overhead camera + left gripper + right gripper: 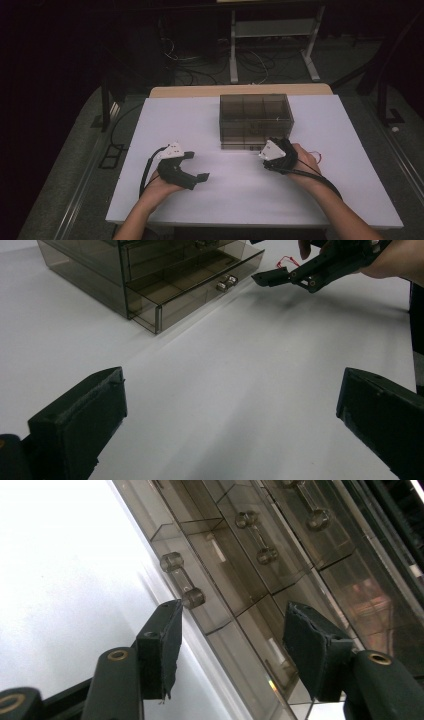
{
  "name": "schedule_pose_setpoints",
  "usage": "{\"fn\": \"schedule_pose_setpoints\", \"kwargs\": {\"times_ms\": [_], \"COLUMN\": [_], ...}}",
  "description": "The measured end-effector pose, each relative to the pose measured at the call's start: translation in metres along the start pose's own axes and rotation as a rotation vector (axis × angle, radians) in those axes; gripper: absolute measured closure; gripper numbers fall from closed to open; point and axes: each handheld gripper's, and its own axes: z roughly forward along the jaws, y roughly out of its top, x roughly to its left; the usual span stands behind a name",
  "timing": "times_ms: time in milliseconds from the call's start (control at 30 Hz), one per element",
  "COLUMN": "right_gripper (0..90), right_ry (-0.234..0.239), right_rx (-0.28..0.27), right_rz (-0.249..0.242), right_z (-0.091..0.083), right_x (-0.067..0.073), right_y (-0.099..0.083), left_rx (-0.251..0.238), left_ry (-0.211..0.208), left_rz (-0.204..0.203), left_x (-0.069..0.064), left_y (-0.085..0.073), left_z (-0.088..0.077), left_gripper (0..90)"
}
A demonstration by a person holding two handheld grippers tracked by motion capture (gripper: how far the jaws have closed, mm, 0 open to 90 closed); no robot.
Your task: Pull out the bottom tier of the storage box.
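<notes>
A: What do we see on the white tabletop [240, 185]?

B: We see one smoky transparent drawer box [255, 120] at the far middle of the tabletop. Through its top we can make out six compartments, in two rows of three. Its lowest drawer [192, 292] is pulled out a little toward us.

A: Is there something inside the drawers?

B: In the pulled-out drawer we see only its brown bottom. In the right tool view there are small pale marks behind the drawer fronts, but we cannot tell what they are.

A: Where is our right tool [272, 150]?

B: It is just in front of the box, at its right front corner. In its own view the two pads are spread apart, and nothing is pinched between them. One pad [167, 630] is just beside the end of the clear bar handle [182, 580] of the drawer; we cannot tell if it touches.

A: And the left tool [197, 167]?

B: It is well apart from the box, to the left and nearer to us, low over the tabletop. Its pads are spread wide with only bare tabletop between them. Beyond the right hand [305, 160], to the right of the box, lies a thin red wire [286, 261].
</notes>
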Motion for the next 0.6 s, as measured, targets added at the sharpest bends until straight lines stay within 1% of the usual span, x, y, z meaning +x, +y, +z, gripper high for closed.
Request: {"fn": "schedule_pose_setpoints", "kwargs": {"times_ms": [133,167,200,233,267,367,400,500,600], "right_gripper": [39.5,39.3,39.2,38.9,38.9,38.9,39.0,40.1,41.2], "right_ry": [0.032,0.043,0.051,0.062,0.07,0.103,0.108,0.156,0.197], "right_rx": [0.0,-0.004,-0.006,-0.005,-0.006,-0.006,-0.005,-0.009,-0.016], "right_rz": [0.051,0.074,0.086,0.115,0.126,0.191,0.202,0.279,0.339], "right_z": [0.0,-0.001,-0.001,-0.001,-0.001,0.0,0.0,0.0,0.001], "right_x": [-0.004,-0.006,-0.007,-0.009,-0.01,-0.015,-0.016,-0.022,-0.028], "right_y": [-0.001,-0.001,-0.001,-0.001,-0.001,-0.003,-0.003,-0.003,-0.004], "left_rx": [0.003,0.003,0.003,0.002,0.002,0.001,0.001,0.002,0.001], "left_ry": [0.001,0.001,0.001,0.002,0.002,0.001,0.0,0.0,0.0], "left_rz": [0.002,0.002,0.002,0.002,0.002,0.0,0.0,0.001,0.003], "left_x": [0.0,0.0,0.0,0.0,0.0,0.0,0.0,0.0,0.0], "left_y": [0.0,0.0,0.0,0.0,0.0,0.0,0.0,0.0,0.0], "left_z": [0.0,0.0,0.0,0.0,0.0,0.0,0.0,0.0,0.0], "left_gripper": [0.0,0.0,0.0,0.0,0.0,0.0,0.0,0.0,0.0]}}
